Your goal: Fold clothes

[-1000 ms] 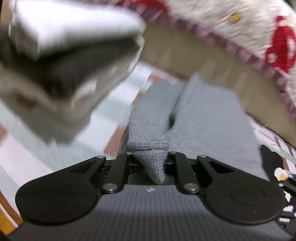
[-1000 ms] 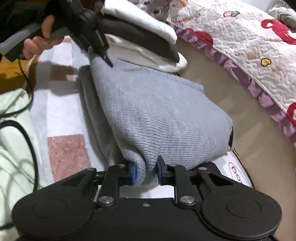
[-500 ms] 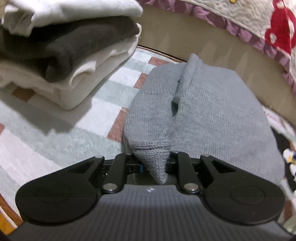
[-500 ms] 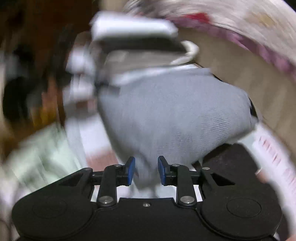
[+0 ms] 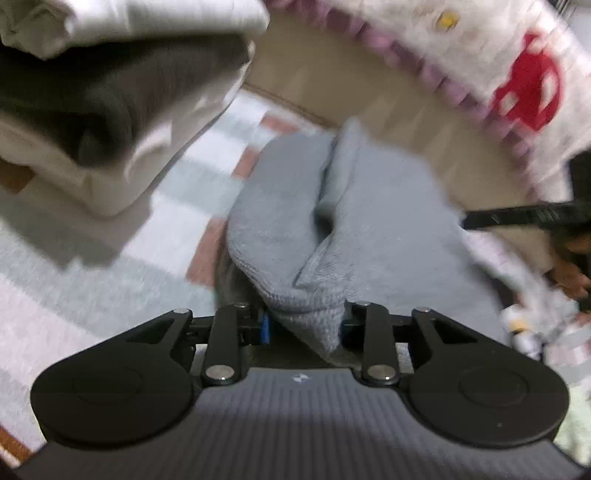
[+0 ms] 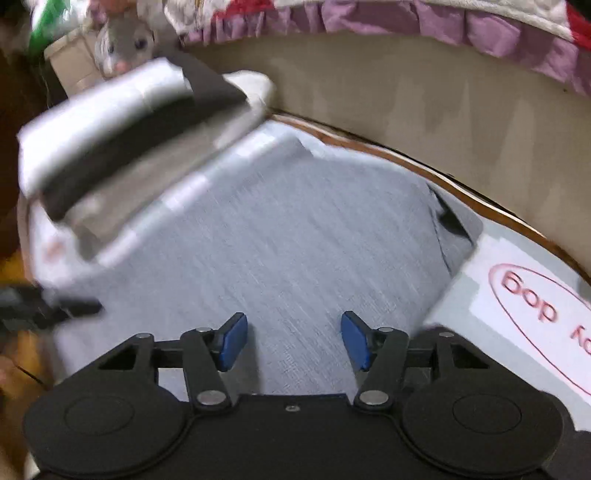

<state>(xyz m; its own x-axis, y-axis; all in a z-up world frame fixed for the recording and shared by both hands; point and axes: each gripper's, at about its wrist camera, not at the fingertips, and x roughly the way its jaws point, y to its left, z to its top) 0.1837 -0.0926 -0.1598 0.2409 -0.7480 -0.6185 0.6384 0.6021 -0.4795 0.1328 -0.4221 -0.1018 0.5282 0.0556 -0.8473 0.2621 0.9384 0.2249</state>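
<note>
Left gripper (image 5: pixel 303 325): fingers part-way apart, a bunched corner of the grey knit sweater (image 5: pixel 369 229) lying between them. The knit touches the right finger; a blue pad (image 5: pixel 263 326) on the left finger shows with a small gap beside the cloth. Whether the corner is actually pinched, I cannot tell.

Right gripper (image 6: pixel 293 339): fingers spread wide, blue pads (image 6: pixel 232 341) clear of the fabric. The sweater (image 6: pixel 295 240) fills the space between and beyond them; nothing gripped.

Sweater lies folded into a rough block on the checked mat (image 5: pixel 110 295), white, pale green and reddish-brown squares. A fold ridge runs down its middle in the left wrist view. In the right wrist view its far right corner shows a dark opening.

Just beside the sweater, to its left: stack of folded clothes (image 5: pixel 110 92), cream at the bottom, dark grey in the middle, white on top. Blurred in both views.

At the right edge of the left wrist view: a hand (image 5: pixel 569 266) and part of the other black tool, blurred.

Farther: beige bed side (image 6: pixel 406 92), then quilt with purple ruffle (image 6: pixel 480 26) and red pattern above. A grey plush toy (image 6: pixel 125 44) sits behind the stack.
</note>
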